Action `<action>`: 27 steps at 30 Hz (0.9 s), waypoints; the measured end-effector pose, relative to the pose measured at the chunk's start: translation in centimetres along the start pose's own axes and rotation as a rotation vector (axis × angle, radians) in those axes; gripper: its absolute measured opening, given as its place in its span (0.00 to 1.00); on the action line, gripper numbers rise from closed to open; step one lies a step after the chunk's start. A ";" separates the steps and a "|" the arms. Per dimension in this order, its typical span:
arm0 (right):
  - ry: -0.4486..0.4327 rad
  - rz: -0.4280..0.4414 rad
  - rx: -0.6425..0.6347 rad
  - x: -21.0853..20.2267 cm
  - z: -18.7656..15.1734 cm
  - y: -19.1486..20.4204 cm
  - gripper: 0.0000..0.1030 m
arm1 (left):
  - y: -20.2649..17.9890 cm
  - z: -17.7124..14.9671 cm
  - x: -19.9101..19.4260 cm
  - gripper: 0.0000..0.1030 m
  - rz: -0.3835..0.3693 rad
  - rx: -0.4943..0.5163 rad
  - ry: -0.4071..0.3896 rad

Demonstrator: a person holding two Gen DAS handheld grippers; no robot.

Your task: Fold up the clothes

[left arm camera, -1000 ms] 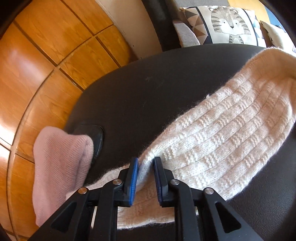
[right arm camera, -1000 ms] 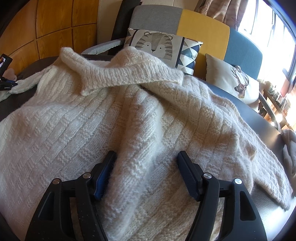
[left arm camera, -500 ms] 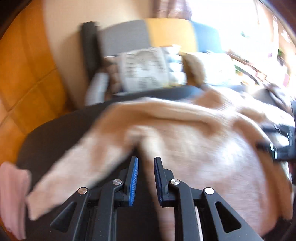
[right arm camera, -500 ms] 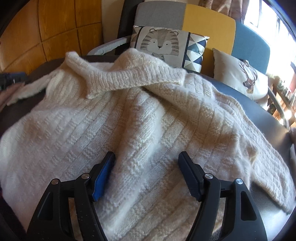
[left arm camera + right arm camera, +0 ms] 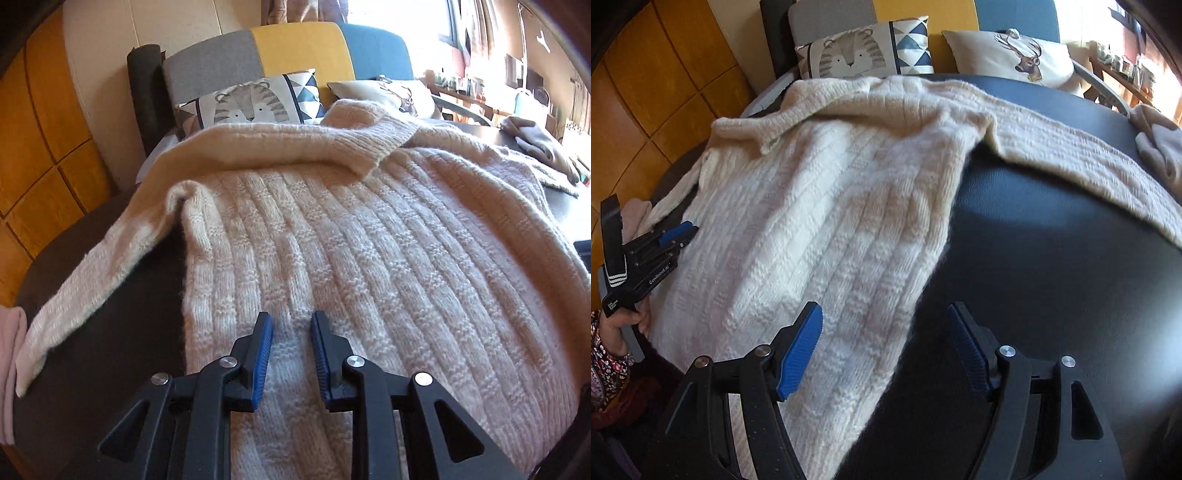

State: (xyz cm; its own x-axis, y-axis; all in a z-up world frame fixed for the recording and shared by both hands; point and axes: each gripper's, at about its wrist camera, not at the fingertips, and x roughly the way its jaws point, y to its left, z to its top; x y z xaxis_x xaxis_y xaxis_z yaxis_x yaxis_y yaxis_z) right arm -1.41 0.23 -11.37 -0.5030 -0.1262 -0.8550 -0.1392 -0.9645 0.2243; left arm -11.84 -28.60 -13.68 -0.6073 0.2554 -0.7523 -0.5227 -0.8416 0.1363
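Cream knitted sweater (image 5: 369, 240) lies spread on our dark round table (image 5: 1052, 240), with its body flat and its wide ribs running toward us. One sleeve (image 5: 92, 269) goes out to the left over the bare table, and the other sleeve (image 5: 1089, 162) goes out to the right side. The collar end is bunched up at the far edge, near the sofa (image 5: 295, 48) with the tiger cushion (image 5: 860, 51) and the deer cushion (image 5: 1015, 55).

Our left gripper (image 5: 291, 328) is above the lower left part of the sweater body. Its blue pads (image 5: 263, 354) stand only a little apart and the jaws are opening; we see knit under the gap, but the pads do not press on it. In the right wrist view this gripper (image 5: 687, 230) is at the left edge of the sweater, with our hand (image 5: 624, 321) behind it.

Our right gripper (image 5: 886, 325) is over the lower right side edge of the sweater. Its jaws are rather wide and are closing; one finger is over the knit, the other over the bare table, and nothing is gripped.

A pink cloth (image 5: 9, 369) lies at the left table edge, and a beige cloth (image 5: 1160, 147) at the far right.
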 end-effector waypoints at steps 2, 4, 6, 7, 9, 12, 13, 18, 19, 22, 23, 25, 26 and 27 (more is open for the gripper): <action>-0.026 -0.027 -0.012 0.0 -0.5 0.4 0.45 | -0.3 0.0 -0.4 0.22 0.000 -0.003 -0.006; -0.047 -0.034 -0.030 -0.1 -0.6 0.5 0.27 | 0.4 -0.1 0.0 0.22 0.000 -0.001 -0.009; -0.052 -0.011 -0.008 -0.2 -0.5 -0.3 0.14 | 0.4 -0.7 0.0 0.22 0.002 0.002 -0.012; -0.056 -0.016 -0.001 -0.4 -0.5 -0.7 0.14 | 0.3 -0.9 -0.2 0.22 0.002 0.003 -0.013; -0.074 -0.058 0.002 -1.0 -0.4 -1.7 0.10 | 0.3 -1.5 -0.5 0.22 0.003 0.003 -0.014; -0.100 -0.105 0.042 -2.0 -0.4 -4.1 0.10 | 0.4 -2.5 -1.1 0.22 -0.002 -0.003 -0.016; -0.105 -0.115 0.062 -2.3 -0.4 -4.9 0.10 | 0.5 -2.7 -1.3 0.22 -0.007 -0.004 -0.018; -0.095 -0.110 0.110 -1.9 -0.7 -7.2 0.10 | 0.7 -3.6 -2.1 0.22 -0.017 -0.010 -0.027; -0.103 -0.110 0.109 -2.2 -0.6 -7.2 0.11 | 0.6 -3.7 -2.3 0.22 -0.016 -0.009 -0.026; -0.159 -0.122 0.111 -3.6 0.0 -6.6 0.20 | 1.0 -1.9 -2.5 0.22 -0.043 -0.015 0.015; -0.195 -0.100 0.097 -4.3 0.5 -6.1 0.20 | 1.1 -1.3 -2.6 0.22 -0.065 -0.024 0.016; -0.247 -0.064 0.056 -5.4 1.6 -4.9 0.20 | 1.2 0.5 -2.5 0.21 -0.077 -0.025 -0.015; -0.254 -0.040 0.039 -5.4 2.4 -4.2 0.22 | 1.1 1.4 -2.1 0.21 -0.071 -0.016 -0.022; -0.251 -0.010 0.025 -5.2 3.2 -3.6 0.25 | 0.8 2.3 -1.5 0.21 -0.067 -0.005 -0.022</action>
State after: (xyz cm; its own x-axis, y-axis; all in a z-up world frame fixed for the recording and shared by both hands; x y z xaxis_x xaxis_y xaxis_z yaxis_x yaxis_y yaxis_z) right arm -1.02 5.08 -6.28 -0.6969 -0.0527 -0.7152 -0.1646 -0.9589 0.2311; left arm -12.72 -28.57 -11.00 -0.5839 0.3218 -0.7453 -0.5597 -0.8246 0.0824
